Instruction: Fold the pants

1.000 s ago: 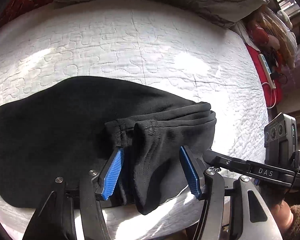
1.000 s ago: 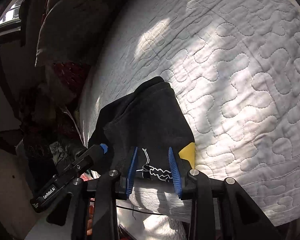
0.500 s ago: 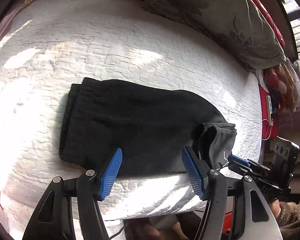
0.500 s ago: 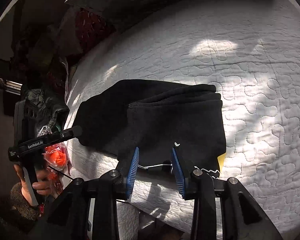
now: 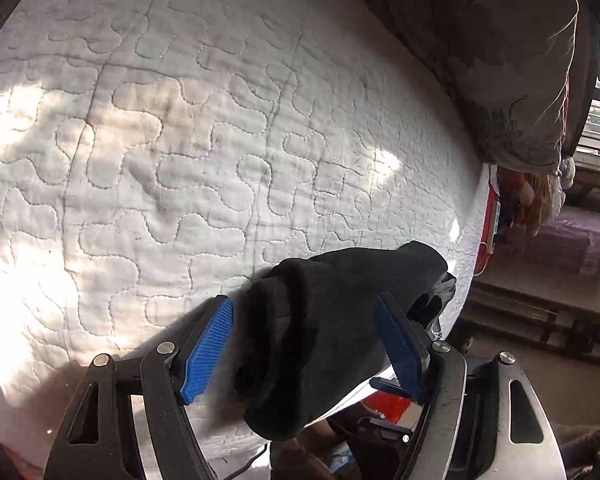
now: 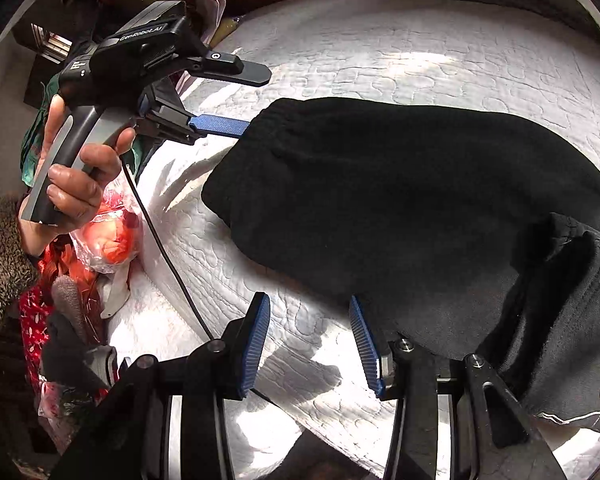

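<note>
The black pants (image 6: 400, 192) lie folded on the white quilted bed (image 6: 460, 68). Their waistband end (image 5: 340, 320) sits between the fingers of my left gripper (image 5: 304, 344), whose jaws stand wide open around the cloth without pinching it. The left gripper also shows in the right wrist view (image 6: 228, 96), at the pants' left end. My right gripper (image 6: 312, 344) is open and empty over bare quilt, just left of the pants' near edge. A loose leg end with white stitching (image 6: 572, 340) hangs over the bed edge at the right.
A grey patterned pillow (image 5: 500, 60) lies at the bed's far right. Red and orange bags and clothes (image 6: 108, 236) are piled on the floor beside the bed. A black cable (image 6: 168, 260) runs across the bed edge. A purple bed and shelves (image 5: 560, 248) stand beyond.
The left gripper has swung to the pants' waistband end and now brackets it. The right gripper has let go of the cuff, opened wider and shifted left of the pants' edge.
</note>
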Demonstrator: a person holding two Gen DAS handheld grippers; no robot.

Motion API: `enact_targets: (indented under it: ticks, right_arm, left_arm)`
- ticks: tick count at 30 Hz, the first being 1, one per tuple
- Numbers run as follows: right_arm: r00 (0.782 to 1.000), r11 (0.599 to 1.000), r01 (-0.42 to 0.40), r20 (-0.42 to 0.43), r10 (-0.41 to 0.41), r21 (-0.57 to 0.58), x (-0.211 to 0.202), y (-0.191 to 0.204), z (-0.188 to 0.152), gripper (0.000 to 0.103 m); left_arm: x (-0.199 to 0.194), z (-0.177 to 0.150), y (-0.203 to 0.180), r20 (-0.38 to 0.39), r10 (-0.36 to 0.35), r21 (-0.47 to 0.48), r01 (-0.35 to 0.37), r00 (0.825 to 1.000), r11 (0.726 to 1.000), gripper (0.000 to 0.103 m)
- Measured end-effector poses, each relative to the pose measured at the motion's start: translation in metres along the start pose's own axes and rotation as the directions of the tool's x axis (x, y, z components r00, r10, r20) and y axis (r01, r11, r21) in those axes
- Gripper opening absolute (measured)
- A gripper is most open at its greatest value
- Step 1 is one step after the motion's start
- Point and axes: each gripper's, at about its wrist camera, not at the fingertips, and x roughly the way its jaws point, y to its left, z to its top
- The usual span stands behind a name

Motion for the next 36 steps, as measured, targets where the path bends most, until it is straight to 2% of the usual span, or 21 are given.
enact_targets:
  ticks: [3, 5, 7, 10, 12, 14, 16, 18, 23, 25, 29, 31, 32, 33, 35, 36]
  right_arm:
    - [1.0, 1.0, 0.029, -0.001, -0.029, -0.009, 0.01, 0.009, 0.01, 0.044]
    - [0.999, 0.999, 0.038, 0.001, -0.038, 0.004, 0.014, 0.011, 0.014, 0.044]
    - [0.999, 0.999, 0.041, 0.003, -0.042, 0.021, 0.017, 0.013, 0.017, 0.044]
    - [0.999, 0.999, 0.044, 0.015, -0.045, 0.028, 0.02, 0.019, 0.021, 0.044]
    - [0.999, 0.999, 0.044, 0.02, -0.045, 0.031, 0.021, 0.022, 0.022, 0.044]
    - [0.999, 0.998, 0.041, 0.021, -0.042, 0.038, 0.022, 0.026, 0.022, 0.044]
    - [0.999, 0.998, 0.043, 0.023, -0.044, 0.042, 0.024, 0.03, 0.022, 0.044]
    - [0.997, 0.997, 0.069, 0.025, -0.07, 0.031, 0.026, 0.036, 0.02, 0.046]
    - [0.984, 0.984, 0.171, 0.068, -0.167, -0.059, 0.041, 0.076, 0.026, 0.052]
    - [0.977, 0.976, 0.202, 0.09, -0.195, -0.077, 0.05, 0.092, 0.031, 0.059]
    - [0.957, 0.951, 0.283, 0.1, -0.271, -0.129, 0.077, 0.113, 0.04, 0.059]
    - [0.945, 0.936, 0.323, 0.104, -0.31, -0.142, 0.09, 0.114, 0.043, 0.059]
    - [0.946, 0.938, 0.319, 0.101, -0.308, -0.137, 0.095, 0.111, 0.046, 0.058]
    - [0.949, 0.943, 0.309, 0.101, -0.298, -0.127, 0.096, 0.107, 0.048, 0.053]
    - [0.964, 0.961, 0.257, 0.101, -0.247, -0.102, 0.091, 0.096, 0.051, 0.044]
    - [0.97, 0.969, 0.229, 0.102, -0.22, -0.089, 0.086, 0.09, 0.052, 0.035]
  left_arm:
    - [0.012, 0.018, 0.01, -0.082, -0.082, -0.022, 0.08, 0.993, 0.997, 0.08]
    - [0.024, 0.027, 0.008, -0.143, -0.085, 0.001, 0.086, 0.986, 0.996, 0.087]
    - [0.034, 0.035, 0.003, -0.191, -0.106, 0.015, 0.111, 0.976, 0.994, 0.102]
    - [0.05, 0.042, -0.006, -0.255, -0.1, 0.039, 0.114, 0.962, 0.993, 0.102]
    - [0.06, 0.045, -0.012, -0.301, -0.121, 0.069, 0.148, 0.946, 0.987, 0.102]
    - [0.069, 0.045, -0.02, -0.357, -0.147, 0.087, 0.189, 0.923, 0.978, 0.1]
    - [0.08, 0.044, -0.022, -0.404, -0.149, 0.088, 0.2, 0.902, 0.976, 0.092]
    - [0.088, 0.047, -0.022, -0.413, -0.107, 0.104, 0.164, 0.904, 0.981, 0.09]
    - [0.082, 0.062, -0.009, -0.417, -0.128, 0.06, 0.167, 0.9, 0.984, 0.089]
    - [0.077, 0.063, -0.006, -0.414, -0.118, 0.058, 0.156, 0.903, 0.986, 0.088]
    - [0.059, 0.061, 0.0, -0.404, -0.105, 0.054, 0.138, 0.909, 0.989, 0.088]
    - [0.052, 0.06, 0.005, -0.391, -0.096, 0.033, 0.119, 0.915, 0.992, 0.084]
    - [0.05, 0.059, 0.004, -0.385, -0.078, 0.039, 0.101, 0.92, 0.994, 0.082]
    - [0.046, 0.058, 0.003, -0.375, -0.058, 0.048, 0.082, 0.925, 0.996, 0.076]
    - [0.038, 0.058, 0.006, -0.351, -0.034, 0.028, 0.047, 0.936, 0.999, 0.054]
    - [0.035, 0.056, 0.012, -0.347, -0.051, -0.014, 0.049, 0.936, 0.999, 0.04]
